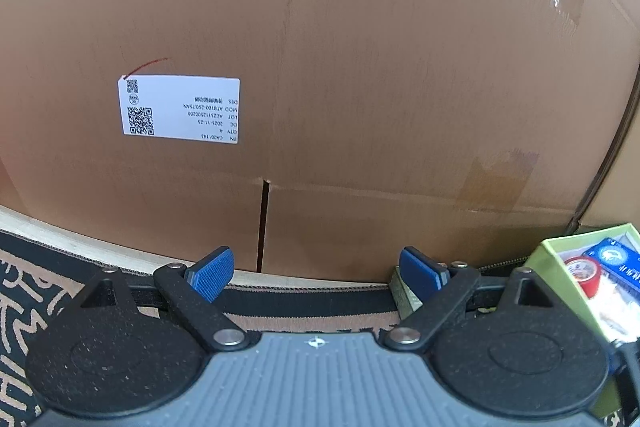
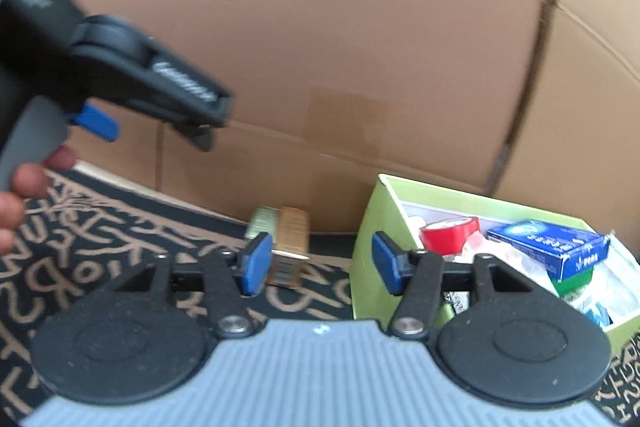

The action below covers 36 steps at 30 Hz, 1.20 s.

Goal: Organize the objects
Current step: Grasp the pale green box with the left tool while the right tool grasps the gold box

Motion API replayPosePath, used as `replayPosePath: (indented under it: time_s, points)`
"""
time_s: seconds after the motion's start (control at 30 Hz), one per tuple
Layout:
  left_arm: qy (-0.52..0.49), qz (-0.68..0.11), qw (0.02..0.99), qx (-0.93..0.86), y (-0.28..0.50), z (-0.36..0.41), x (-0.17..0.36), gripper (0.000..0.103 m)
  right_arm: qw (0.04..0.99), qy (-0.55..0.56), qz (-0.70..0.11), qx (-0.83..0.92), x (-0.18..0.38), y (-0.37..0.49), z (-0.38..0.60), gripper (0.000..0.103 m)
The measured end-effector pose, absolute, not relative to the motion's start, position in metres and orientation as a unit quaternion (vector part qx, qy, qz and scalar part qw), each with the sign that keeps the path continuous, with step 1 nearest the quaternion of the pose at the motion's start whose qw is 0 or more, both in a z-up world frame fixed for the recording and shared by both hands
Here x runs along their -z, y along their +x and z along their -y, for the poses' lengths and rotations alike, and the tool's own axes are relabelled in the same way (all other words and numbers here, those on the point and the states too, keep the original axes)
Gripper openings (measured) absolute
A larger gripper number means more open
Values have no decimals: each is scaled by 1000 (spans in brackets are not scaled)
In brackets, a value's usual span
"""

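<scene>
A lime-green open box (image 2: 370, 223) stands on the patterned mat on the right. It holds a red tape roll (image 2: 448, 231), a blue carton (image 2: 548, 243) and several plastic-wrapped items. Left of it, a small gold-tan box (image 2: 291, 247) and an olive packet (image 2: 262, 223) lean together at the foot of the big cardboard box. My right gripper (image 2: 320, 263) is open and holds nothing, and its left pad sits just in front of the gold-tan box. My left gripper (image 1: 316, 273) is open and holds nothing, facing the cardboard wall. The olive packet (image 1: 404, 293) sits beside its right finger.
A large brown cardboard box (image 1: 360, 67) with a white label (image 1: 180, 109) fills the background close ahead. A second carton (image 2: 592, 87) adjoins it on the right. The black-and-tan patterned mat (image 2: 100, 247) covers the floor. A person's fingers (image 2: 24, 183) hold the left gripper (image 2: 214, 125).
</scene>
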State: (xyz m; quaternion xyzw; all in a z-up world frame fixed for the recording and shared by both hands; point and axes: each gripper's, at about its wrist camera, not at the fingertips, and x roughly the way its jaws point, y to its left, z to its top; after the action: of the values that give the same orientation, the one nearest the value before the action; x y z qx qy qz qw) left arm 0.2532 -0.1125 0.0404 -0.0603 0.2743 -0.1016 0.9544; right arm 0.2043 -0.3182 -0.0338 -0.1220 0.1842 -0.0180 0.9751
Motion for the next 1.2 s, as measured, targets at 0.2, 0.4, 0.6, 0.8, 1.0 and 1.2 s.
replayPosePath:
  time_s: [0.2,0.4,0.6,0.8,1.0,1.2]
  points:
    - [-62,-287,951,96,260,112,-32,93,977,-99,-187,-26,26,209,308,66]
    - [-98,-293,948,76,272,90,-31,93,965,-119,-229,-45,42,252,272,76]
    - [-115,-305,941,88,289,79,-21,93,954,-81,-290,15,59,321,280,68]
    - [-62,-338,934,102,299,98,-5,93,941,-44,-307,-139,67,292,280,46]
    - [-27,-348,929,123,298,114,-2,93,956,-86,-259,-110,62,265,278,74]
    - [17,-375,913,159,282,117,-4,93,948,-94,-288,-93,65,258,291,47]
